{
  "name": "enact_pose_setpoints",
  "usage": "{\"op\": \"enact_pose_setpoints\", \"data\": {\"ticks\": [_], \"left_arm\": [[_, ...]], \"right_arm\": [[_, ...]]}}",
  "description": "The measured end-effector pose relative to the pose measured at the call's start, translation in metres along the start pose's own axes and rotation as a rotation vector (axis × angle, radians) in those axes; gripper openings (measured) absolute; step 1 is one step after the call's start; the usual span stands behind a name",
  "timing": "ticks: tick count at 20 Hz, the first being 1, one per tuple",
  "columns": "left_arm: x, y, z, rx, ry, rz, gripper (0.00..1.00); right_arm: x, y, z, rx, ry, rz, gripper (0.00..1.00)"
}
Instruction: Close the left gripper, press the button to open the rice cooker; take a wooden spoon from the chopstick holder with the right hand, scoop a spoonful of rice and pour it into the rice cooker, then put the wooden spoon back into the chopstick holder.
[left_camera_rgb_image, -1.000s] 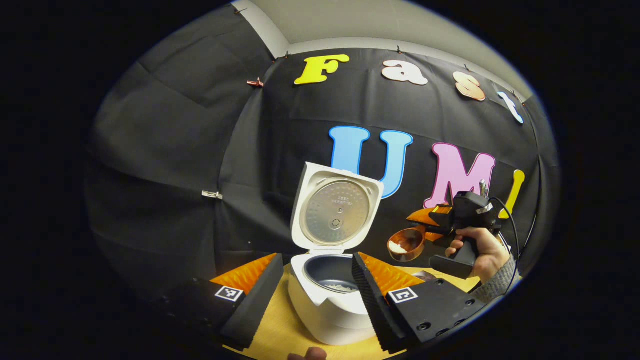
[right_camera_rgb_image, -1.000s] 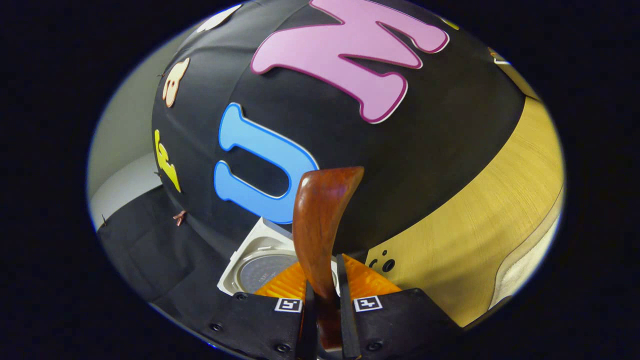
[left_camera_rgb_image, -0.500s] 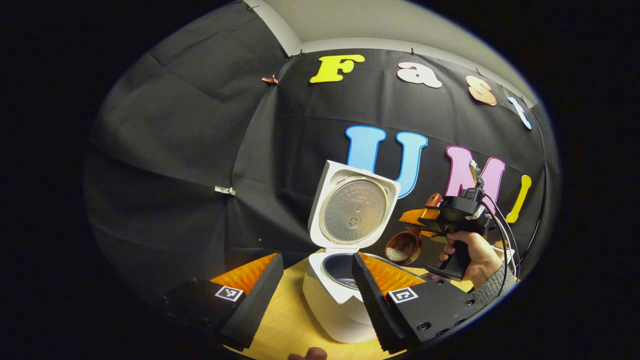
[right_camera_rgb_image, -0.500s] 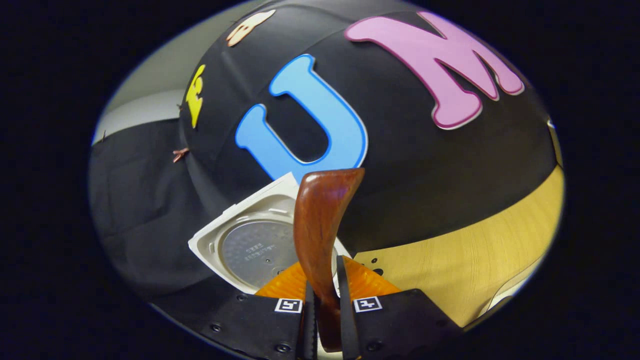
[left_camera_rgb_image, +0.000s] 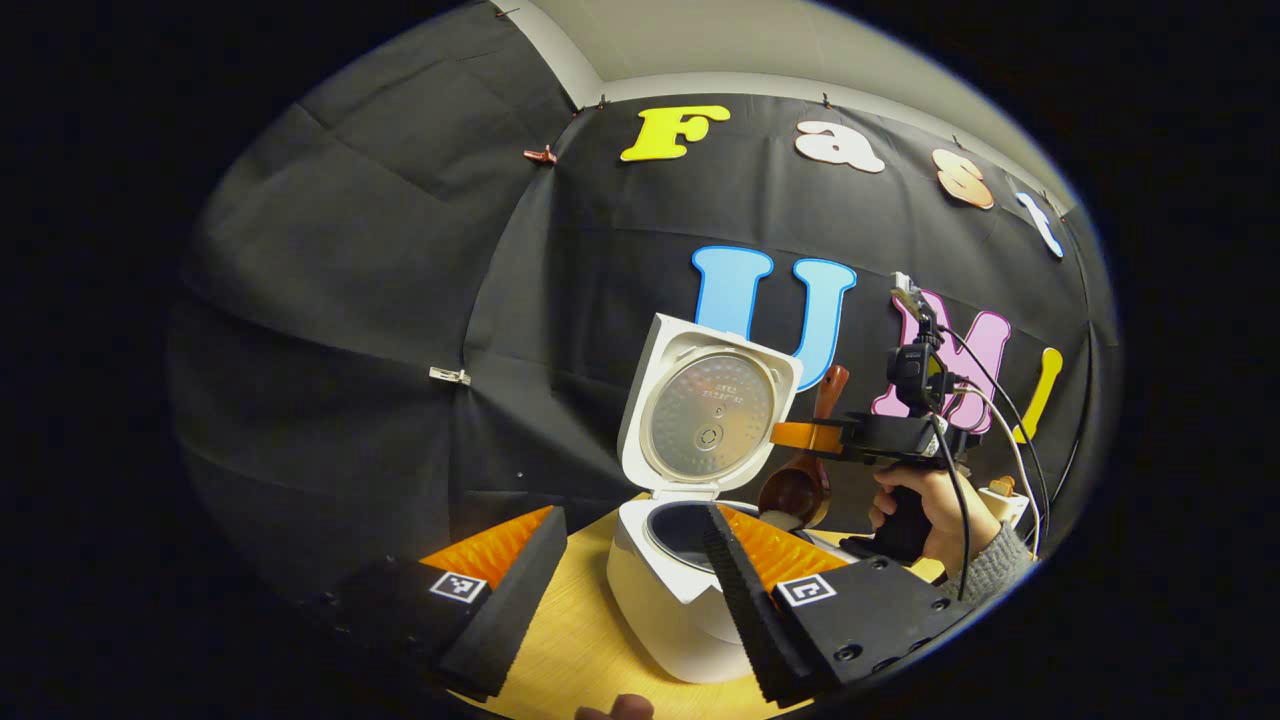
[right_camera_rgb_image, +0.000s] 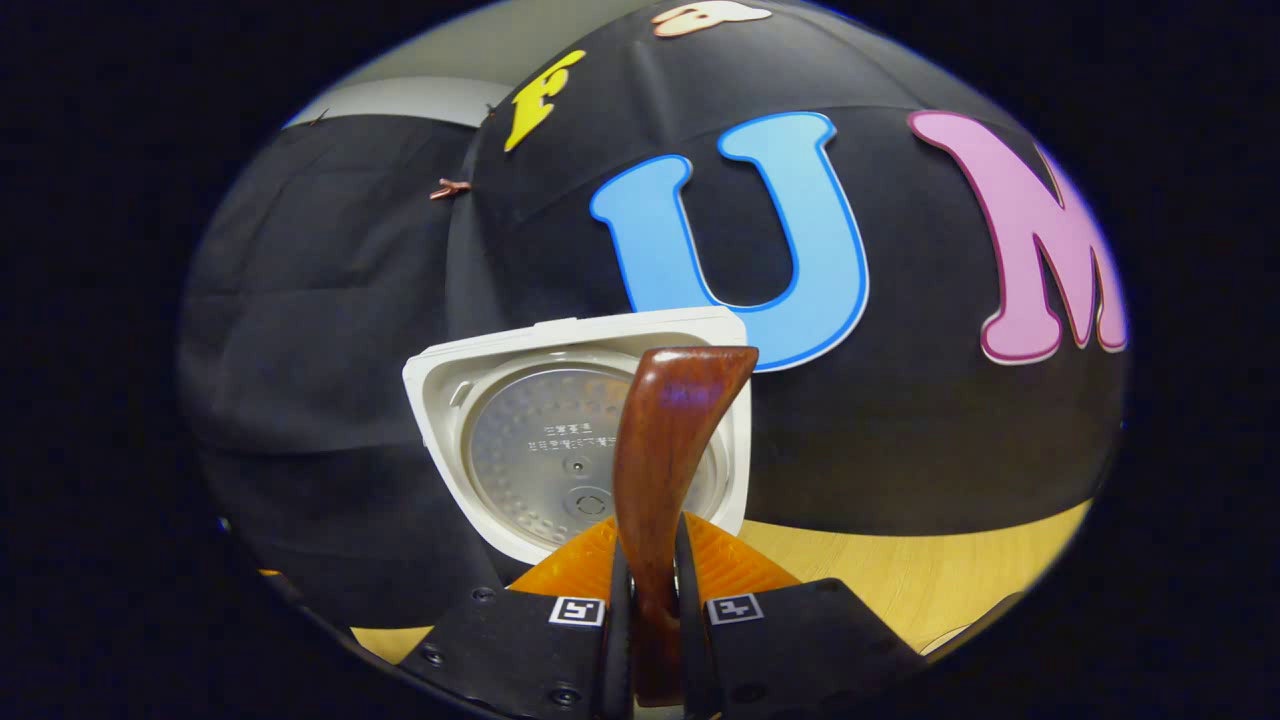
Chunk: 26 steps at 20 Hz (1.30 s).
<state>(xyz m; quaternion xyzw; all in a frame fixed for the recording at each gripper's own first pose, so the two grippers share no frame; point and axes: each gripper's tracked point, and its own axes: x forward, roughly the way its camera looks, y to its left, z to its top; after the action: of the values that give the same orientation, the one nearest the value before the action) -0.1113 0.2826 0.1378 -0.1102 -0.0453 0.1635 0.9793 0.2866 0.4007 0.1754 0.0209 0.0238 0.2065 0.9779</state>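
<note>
The white rice cooker (left_camera_rgb_image: 665, 600) stands on the wooden table with its lid (left_camera_rgb_image: 710, 415) raised upright, the dark inner pot showing. My left gripper (left_camera_rgb_image: 625, 575) is open just in front of it, one finger on either side of the cooker's front. To the right, a hand holds my right gripper (left_camera_rgb_image: 800, 436) level, shut on the wooden spoon's handle (left_camera_rgb_image: 832, 385). The spoon's bowl (left_camera_rgb_image: 795, 493) hangs at the pot's right rim with white rice at its lower edge. In the right gripper view the spoon handle (right_camera_rgb_image: 668, 440) rises between the shut fingers of my right gripper (right_camera_rgb_image: 655, 610), in front of the lid (right_camera_rgb_image: 545, 440).
Cables run from the right gripper's top toward the booth's right side. A small white object (left_camera_rgb_image: 1003, 497) stands behind the holding hand. Table surface (right_camera_rgb_image: 900, 575) stretches to the right of the cooker. A fingertip (left_camera_rgb_image: 615, 708) shows at the bottom edge.
The right gripper has swung level and moved toward the cooker. The spoon's bowl has dropped from beside the cooker to its right rim, and the lid now sits centred behind the handle.
</note>
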Motion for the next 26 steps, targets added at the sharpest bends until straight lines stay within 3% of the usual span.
{"op": "enact_pose_setpoints", "data": {"ticks": [8,13,15,19,26], "left_arm": [[-0.001,0.001,-0.001,-0.002,0.005,0.003,0.90],[0.000,0.000,0.000,0.006,0.006,0.004,0.90],[-0.001,-0.001,0.001,0.010,0.005,0.005,0.90],[-0.001,-0.006,0.001,0.016,0.008,0.000,0.90],[0.002,-0.024,0.001,0.026,0.006,-0.025,0.90]], "right_arm": [[-0.006,0.040,0.010,-0.310,-0.071,0.040,0.22],[-0.009,0.047,0.012,-0.419,-0.096,0.019,0.22],[-0.007,0.041,0.008,-0.325,-0.069,0.024,0.22],[-0.010,0.021,0.012,0.038,-0.009,0.054,0.23],[-0.066,-0.066,0.054,0.421,-0.089,0.041,0.22]]}}
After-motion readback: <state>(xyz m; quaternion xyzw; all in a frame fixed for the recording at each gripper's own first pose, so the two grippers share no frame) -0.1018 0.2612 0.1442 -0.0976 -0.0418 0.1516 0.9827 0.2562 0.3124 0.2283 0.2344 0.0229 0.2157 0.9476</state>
